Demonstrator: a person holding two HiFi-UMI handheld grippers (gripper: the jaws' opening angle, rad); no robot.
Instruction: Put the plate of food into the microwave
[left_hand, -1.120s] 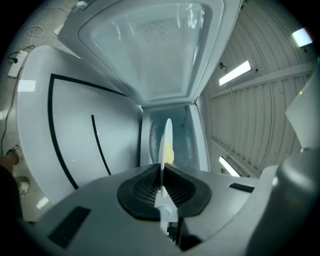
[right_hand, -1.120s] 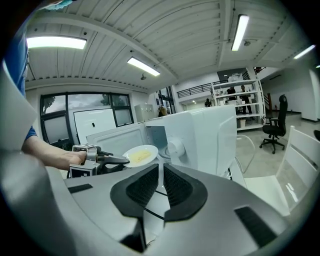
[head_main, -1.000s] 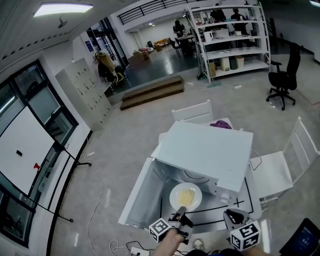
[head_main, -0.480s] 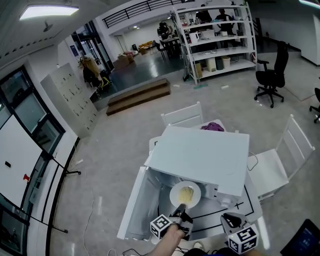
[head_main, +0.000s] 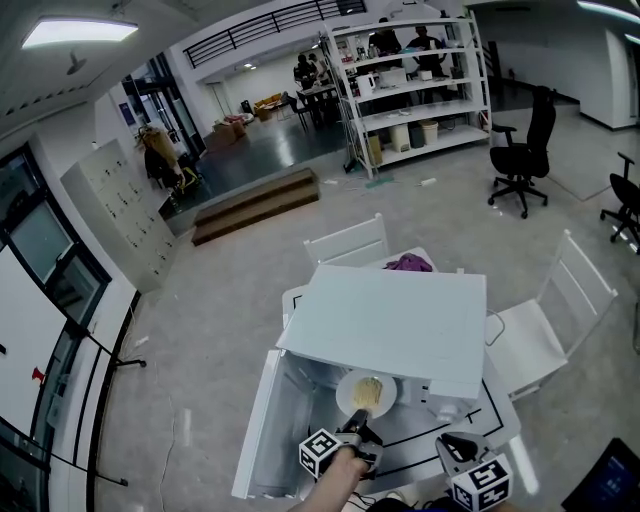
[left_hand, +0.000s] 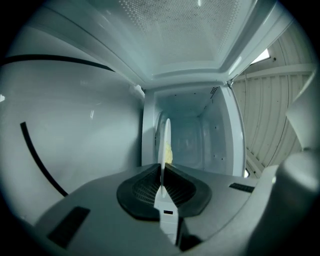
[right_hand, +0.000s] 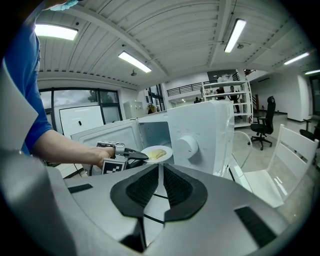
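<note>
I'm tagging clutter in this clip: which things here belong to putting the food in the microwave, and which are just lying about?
In the job:
- white plate of yellow food
- left gripper, jaws clamped on the plate's rim
- open white microwave

Just about:
- purple cloth behind the microwave
- white chair
- black office chair
- empty right gripper

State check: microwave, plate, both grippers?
microwave: door wide open
plate: level, food on it, rim clamped, at the microwave's opening
left gripper: shut on plate
right gripper: fingers together, empty
</note>
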